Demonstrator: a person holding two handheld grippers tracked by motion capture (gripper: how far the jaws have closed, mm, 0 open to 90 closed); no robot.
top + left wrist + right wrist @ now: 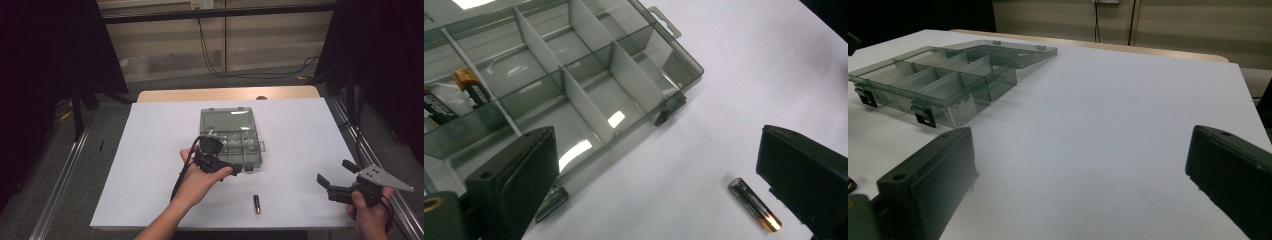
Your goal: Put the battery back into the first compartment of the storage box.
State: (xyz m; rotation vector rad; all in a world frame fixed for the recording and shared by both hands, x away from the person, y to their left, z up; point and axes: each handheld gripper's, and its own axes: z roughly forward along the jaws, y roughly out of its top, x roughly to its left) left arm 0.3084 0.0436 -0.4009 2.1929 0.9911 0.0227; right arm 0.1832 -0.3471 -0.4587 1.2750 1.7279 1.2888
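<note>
Lying near the smoky clear-plastic divided organiser box, a black-and-copper cylindrical battery is flanked by the spread, empty left gripper.

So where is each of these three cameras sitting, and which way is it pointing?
High view: fixed above the person's side, looking forward and down on the table; both forearms and hands enter from below, holding the left gripper and right gripper.
Left gripper view: rides the left gripper, looking down past its open fingers at the organizer box and loose battery.
Right gripper view: rides the right gripper, looking low across the table towards the box.
Shared: all three show the box; the high and left gripper views share the loose battery.
</note>
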